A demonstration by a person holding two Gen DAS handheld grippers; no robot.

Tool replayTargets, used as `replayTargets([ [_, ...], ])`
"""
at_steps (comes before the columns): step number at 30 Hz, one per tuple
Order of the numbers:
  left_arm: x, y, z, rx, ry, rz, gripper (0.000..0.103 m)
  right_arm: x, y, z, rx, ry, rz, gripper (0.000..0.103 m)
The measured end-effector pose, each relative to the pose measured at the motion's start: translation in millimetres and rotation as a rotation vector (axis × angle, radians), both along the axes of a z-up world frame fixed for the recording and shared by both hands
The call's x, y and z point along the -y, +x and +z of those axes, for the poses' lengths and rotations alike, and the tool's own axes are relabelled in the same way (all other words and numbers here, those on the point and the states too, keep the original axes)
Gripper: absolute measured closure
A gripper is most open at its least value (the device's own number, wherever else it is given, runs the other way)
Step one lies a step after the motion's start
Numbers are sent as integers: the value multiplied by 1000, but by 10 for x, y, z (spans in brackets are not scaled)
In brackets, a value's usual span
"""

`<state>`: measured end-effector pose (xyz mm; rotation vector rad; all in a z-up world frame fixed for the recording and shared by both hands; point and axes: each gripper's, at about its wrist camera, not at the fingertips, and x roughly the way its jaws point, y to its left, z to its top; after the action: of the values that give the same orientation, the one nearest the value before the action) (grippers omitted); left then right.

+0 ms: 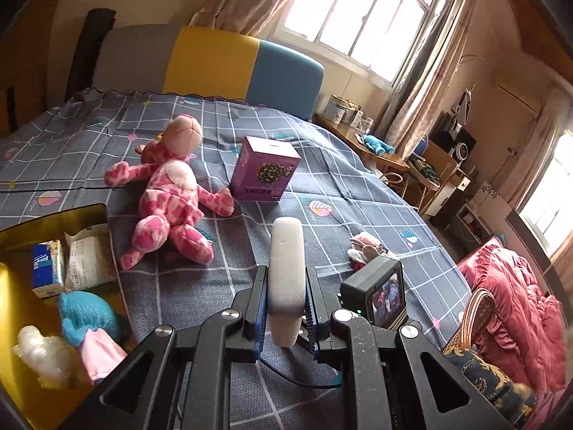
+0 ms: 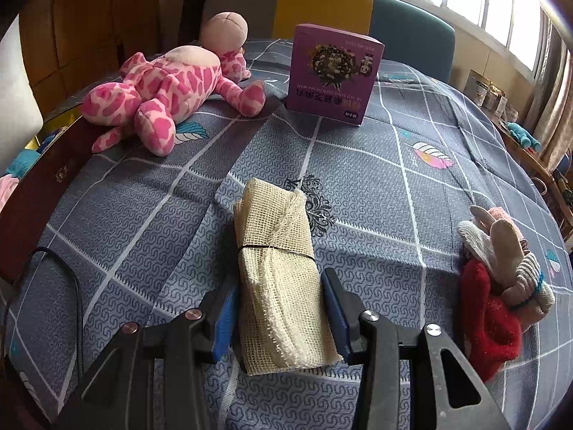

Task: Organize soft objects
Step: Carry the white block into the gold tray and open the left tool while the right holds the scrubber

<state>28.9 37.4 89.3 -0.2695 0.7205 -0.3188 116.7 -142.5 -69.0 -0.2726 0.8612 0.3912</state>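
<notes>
Sponge: clamped upright in left gripper, likely bound for gold box.
Right gripper: jaws straddled mesh cloth roll on bedspread, grip unconfirmed.

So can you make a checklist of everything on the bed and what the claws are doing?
Surface: bed, grey checked sheet.
Job's things: pink plush lying near the box; gloves heaped at right; sponge; mesh cloth.
Clutter: purple carton upright.
Claws: left claw shut on sponge; right claw straddles the mesh cloth, grip unclear.
Cables: black cable on sheet.
Surroundings: window, desk.
</notes>
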Motion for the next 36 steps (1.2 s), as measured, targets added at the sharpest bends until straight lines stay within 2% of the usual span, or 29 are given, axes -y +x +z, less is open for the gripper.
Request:
replayTargets([
  [6,-371,-118,171,50,-9,92,84,12,0,16,2,14,-13,58],
  [10,-928,-280,440,123,-14,232,84,15,-4,17,3,17,-16,58],
  [14,-1575,-454,537,142,16,394,84,17,-4,17,3,21,-18,58],
  [18,-2184,-465,280,42,28,523,84,20,-4,18,3,24,-20,58],
  [22,-2618,-317,-121,-112,23,577,84,15,-7,18,5,24,-26,58],
  [27,-2686,-85,-477,-229,93,601,84,13,-11,17,8,24,-34,58],
  [31,-2669,106,-626,-262,130,587,84,9,-11,15,10,22,-37,58],
  [35,-2667,252,-705,-279,134,600,84,5,-22,13,14,17,-39,58],
  [36,-2682,300,-737,-282,132,606,81,6,-26,13,14,17,-40,58],
])
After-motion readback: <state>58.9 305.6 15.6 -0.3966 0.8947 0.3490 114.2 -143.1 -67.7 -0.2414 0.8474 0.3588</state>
